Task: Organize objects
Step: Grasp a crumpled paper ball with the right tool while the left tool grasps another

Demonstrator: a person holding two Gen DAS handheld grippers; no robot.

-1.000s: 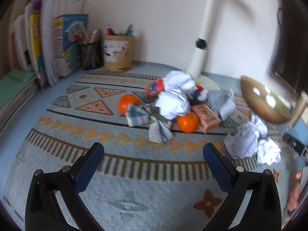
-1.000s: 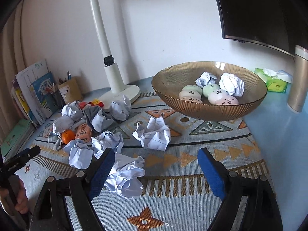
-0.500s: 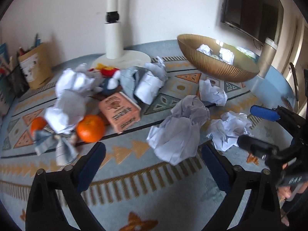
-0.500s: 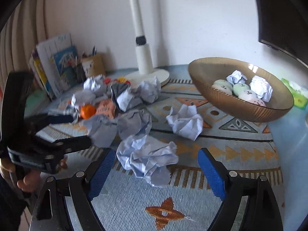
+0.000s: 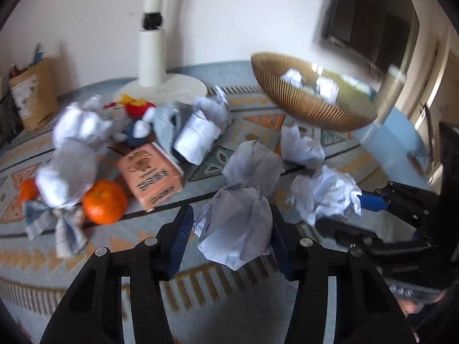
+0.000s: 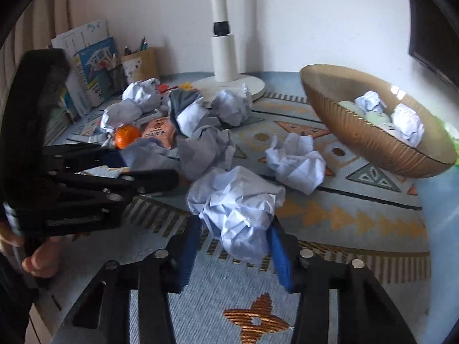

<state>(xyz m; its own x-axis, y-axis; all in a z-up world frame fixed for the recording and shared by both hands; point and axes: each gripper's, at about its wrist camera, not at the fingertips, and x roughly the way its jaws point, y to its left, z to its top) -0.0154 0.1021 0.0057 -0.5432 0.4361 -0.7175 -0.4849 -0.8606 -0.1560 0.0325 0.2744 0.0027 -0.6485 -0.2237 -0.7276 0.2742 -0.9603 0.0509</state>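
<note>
Several crumpled paper balls lie on a patterned mat. My left gripper (image 5: 229,226) is shut on one paper ball (image 5: 235,226); it also shows from the side in the right wrist view (image 6: 149,169). My right gripper (image 6: 233,243) is shut on another paper ball (image 6: 235,212), which also shows in the left wrist view (image 5: 324,195). A ribbed brown bowl (image 6: 352,132) at the right holds paper balls and pale round toys (image 6: 375,117). Two oranges (image 5: 104,205), a pink box (image 5: 150,176) and a red plush toy (image 5: 137,109) lie in the pile at the left.
A white lamp base (image 6: 229,83) stands at the back. A pen holder (image 6: 140,63) and upright books (image 6: 86,63) stand at the back left. More paper balls (image 6: 295,163) lie between the grippers and the bowl. A folded cloth (image 5: 54,223) lies by the oranges.
Both grippers have closed from wide open onto paper balls. The left gripper has turned right and moved in toward the paper pile, close beside the right gripper.
</note>
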